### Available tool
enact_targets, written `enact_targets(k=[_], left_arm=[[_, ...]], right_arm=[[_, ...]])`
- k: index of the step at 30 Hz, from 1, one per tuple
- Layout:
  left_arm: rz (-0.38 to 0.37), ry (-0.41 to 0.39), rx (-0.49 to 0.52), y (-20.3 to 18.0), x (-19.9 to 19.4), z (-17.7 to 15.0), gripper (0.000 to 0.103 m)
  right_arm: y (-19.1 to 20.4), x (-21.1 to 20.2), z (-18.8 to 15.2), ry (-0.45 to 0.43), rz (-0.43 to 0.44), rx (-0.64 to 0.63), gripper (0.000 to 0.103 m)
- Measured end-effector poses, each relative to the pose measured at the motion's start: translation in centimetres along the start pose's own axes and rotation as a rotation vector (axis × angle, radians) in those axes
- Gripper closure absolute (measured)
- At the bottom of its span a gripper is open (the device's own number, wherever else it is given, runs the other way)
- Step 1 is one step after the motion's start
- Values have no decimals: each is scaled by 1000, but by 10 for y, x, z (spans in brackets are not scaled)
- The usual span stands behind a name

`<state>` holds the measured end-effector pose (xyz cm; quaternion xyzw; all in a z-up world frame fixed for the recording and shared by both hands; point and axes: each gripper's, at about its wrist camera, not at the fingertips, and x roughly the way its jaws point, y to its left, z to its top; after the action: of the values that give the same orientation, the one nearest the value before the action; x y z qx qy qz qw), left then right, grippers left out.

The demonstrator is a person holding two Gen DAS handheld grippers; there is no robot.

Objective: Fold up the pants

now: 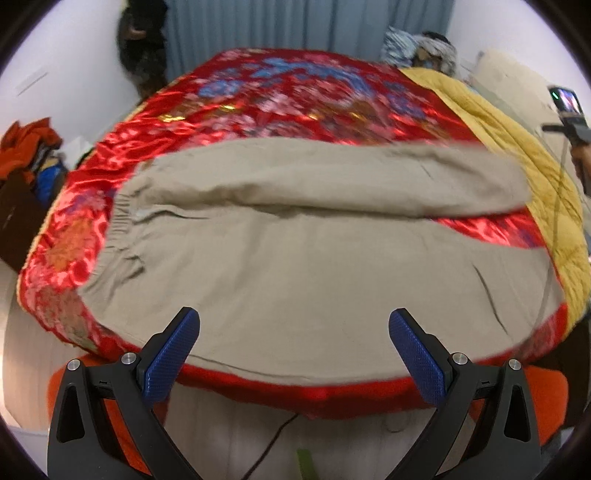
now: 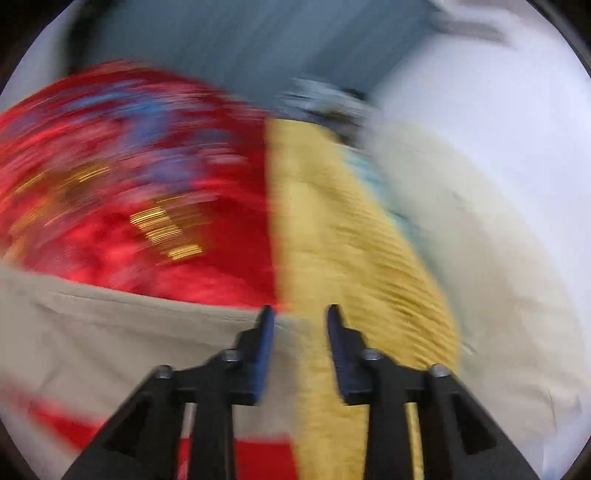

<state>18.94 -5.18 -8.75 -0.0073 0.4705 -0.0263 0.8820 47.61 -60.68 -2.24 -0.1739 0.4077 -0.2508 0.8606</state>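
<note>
pants (image 1: 303, 258): soft beige cloth, looking matt, lying a bit wrinkled, with a bunched stretchy waistband (image 1: 118, 221)
bedspread (image 1: 295, 107): red cloth with flowers, shining like satin and catching the light
quilt edge (image 1: 517, 147): yellow cloth, looking matt and stitched
left gripper (image 1: 294, 325): black plastic arms looking dull, blue pads (image 1: 170, 362) showing tiny bumps, round silver metal screws shining
right gripper (image 2: 300, 325): black plastic with blue pads (image 2: 263, 354), looking blurry
curtain (image 1: 306, 22): grey-blue cloth hanging in folds
</note>
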Motion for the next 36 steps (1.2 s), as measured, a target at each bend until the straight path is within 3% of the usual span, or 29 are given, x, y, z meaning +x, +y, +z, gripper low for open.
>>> enact_targets(k=[2,4,5,7,8,10,11,14,15,17,19,23,27,28,30,31,33,36], left_arm=[[28,-13,-17,13,13,6,1],[20,-38,-28,24,29,20,1],[6,-84,-26,27,37,27,1],[2,-177,3,29,55,37,1],[0,-213,27,29,71,41,1],[-5,-240,71,30,100,43,1],[10,-231,106,29,122,41,1],[35,-104,162,31,170,28,1],[19,-72,159,34,181,21,1],[0,-132,149,37,180,10,1],[-4,-142,163,36,178,8,1],[-27,-155,154,42,179,9,1],[-31,-162,155,41,178,10,1],[-32,-164,155,41,178,10,1],[-33,-166,155,40,177,8,1],[-33,-166,154,40,177,8,1],[-34,-168,153,41,178,8,1],[-41,-168,162,40,177,8,1]], right_arm=[[11,-5,-6,-14,85,20,65],[54,-17,-22,-14,294,-12,61],[86,-27,-31,-3,433,-47,61],[139,-44,-45,7,614,-117,61],[185,-63,-51,11,766,-177,61],[242,-89,-54,2,920,-256,61],[284,-110,-47,-12,1028,-329,61],[366,-145,-36,-46,1163,-484,61],[401,-156,-23,-73,1176,-567,61],[449,-164,-6,-82,1197,-679,61],[488,-161,12,-55,1180,-782,61],[542,-135,39,61,1143,-913,61],[572,-119,46,149,1106,-1006,61],[579,-114,45,207,1126,-1033,62],[587,-113,35,244,1102,-1124,83],[588,-114,31,225,1064,-1175,97],[589,-125,32,185,1026,-1232,100],[589,-150,47,-59,811,-1297,102]])
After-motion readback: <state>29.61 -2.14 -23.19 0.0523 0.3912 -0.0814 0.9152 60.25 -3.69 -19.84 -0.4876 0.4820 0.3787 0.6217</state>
